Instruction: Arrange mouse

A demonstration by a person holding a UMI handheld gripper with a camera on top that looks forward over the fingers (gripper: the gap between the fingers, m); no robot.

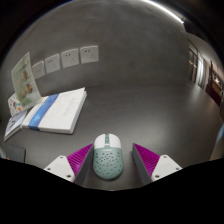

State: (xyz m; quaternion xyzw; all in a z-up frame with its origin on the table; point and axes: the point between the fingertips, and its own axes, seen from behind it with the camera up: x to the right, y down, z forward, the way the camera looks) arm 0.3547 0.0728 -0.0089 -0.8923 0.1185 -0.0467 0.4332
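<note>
Grey tabletop (140, 100) is stretching away under dim light toward a dark wall, where a row of paper sheets (62, 60) is hanging side by side. Well off to the left of the fingers, a stack of white books or folders (52, 110) is lying on the surface, with a printed leaflet (20, 98) propped just beyond it. Nearer in, the gripper (108, 160) is reaching forward with its fingers spread apart, magenta pads (77, 160) facing inward. A pale white mouse (107, 158) is sitting on the table between them, with a narrow gap showing at either side.
</note>
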